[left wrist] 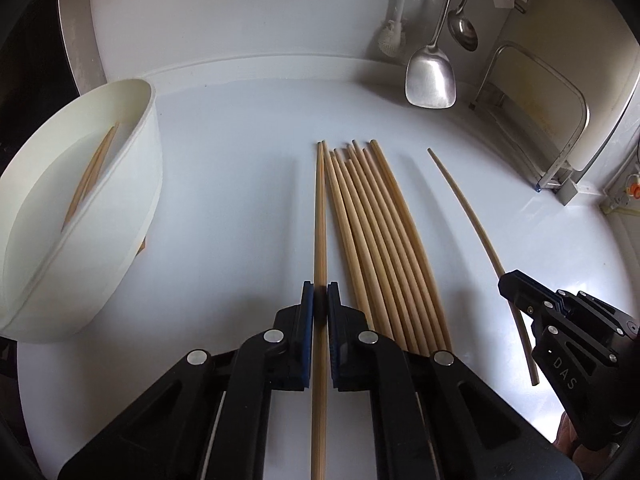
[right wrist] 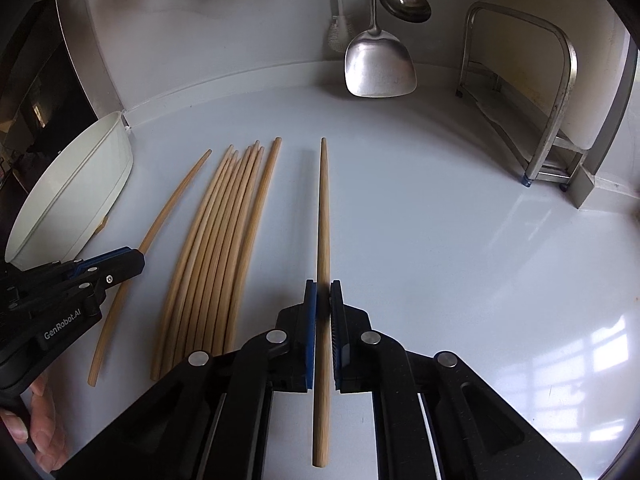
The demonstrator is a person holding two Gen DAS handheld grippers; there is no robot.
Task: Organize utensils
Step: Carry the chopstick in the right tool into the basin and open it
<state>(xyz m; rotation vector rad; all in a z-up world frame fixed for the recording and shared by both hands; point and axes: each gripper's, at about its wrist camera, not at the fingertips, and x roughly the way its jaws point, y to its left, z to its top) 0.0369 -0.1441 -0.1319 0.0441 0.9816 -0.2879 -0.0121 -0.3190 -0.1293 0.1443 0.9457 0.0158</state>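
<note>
White counter (right wrist: 440,220) is gleaming under me — I'm clamping my left tongs (left wrist: 321,300) and right tongs (right wrist: 323,300) on one light, stiff, slippery chopstick (right wrist: 322,216) each — gripping near the thick ends.

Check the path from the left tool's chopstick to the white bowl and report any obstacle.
Nothing visible blocks it. The left tool is shut on a chopstick; bare counter lies between it and the white bowl. The chopstick bundle lies on the far side.
</note>
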